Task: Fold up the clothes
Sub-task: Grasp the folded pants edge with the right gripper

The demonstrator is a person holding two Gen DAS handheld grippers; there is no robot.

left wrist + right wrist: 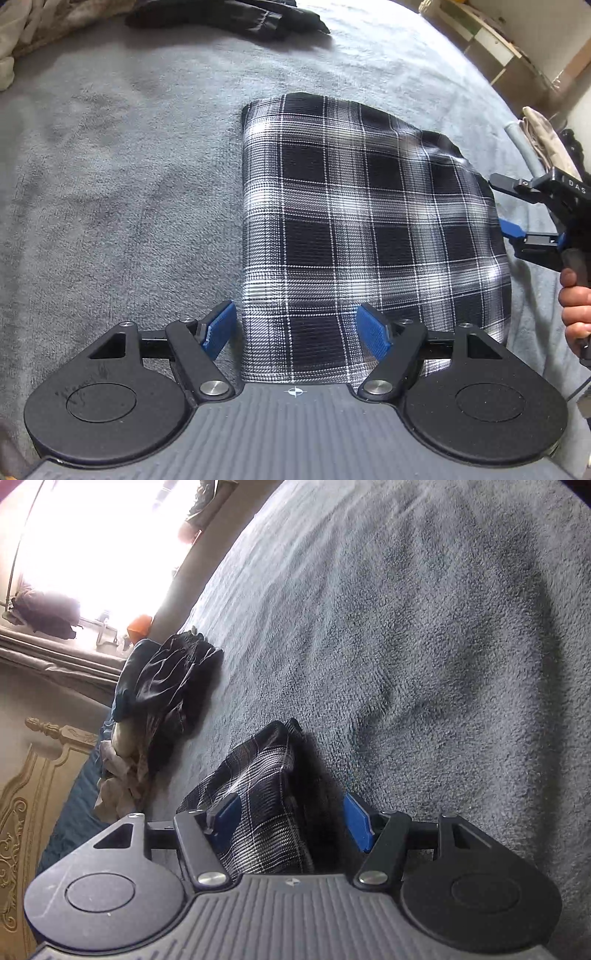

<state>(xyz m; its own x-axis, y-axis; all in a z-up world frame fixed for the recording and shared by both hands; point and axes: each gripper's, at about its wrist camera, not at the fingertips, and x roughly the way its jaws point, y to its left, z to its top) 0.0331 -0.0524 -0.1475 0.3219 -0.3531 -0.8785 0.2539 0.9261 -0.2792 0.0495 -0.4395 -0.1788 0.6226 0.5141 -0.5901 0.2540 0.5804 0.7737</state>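
A black-and-white plaid garment (362, 229) lies folded into a rough rectangle on the grey blanket (110, 184). My left gripper (297, 328) hovers open over its near left corner; the cloth's left edge runs between the blue pads (373, 332) without being pinched. My right gripper (508, 206) sits at the garment's right edge, held by a hand (576, 306). In the right wrist view the plaid garment (258, 794) bunches up between the right gripper's (291, 819) fingers. The left pad lies against the cloth, the right pad (356, 821) stands apart from it, so that gripper is open.
A dark pile of clothes (229, 18) lies at the far edge of the bed, seen again in the right wrist view (166, 679) with beige cloth below it. Beige fabric (14, 33) sits at the far left. Shelves (498, 44) and a carved headboard (29, 794) border the bed.
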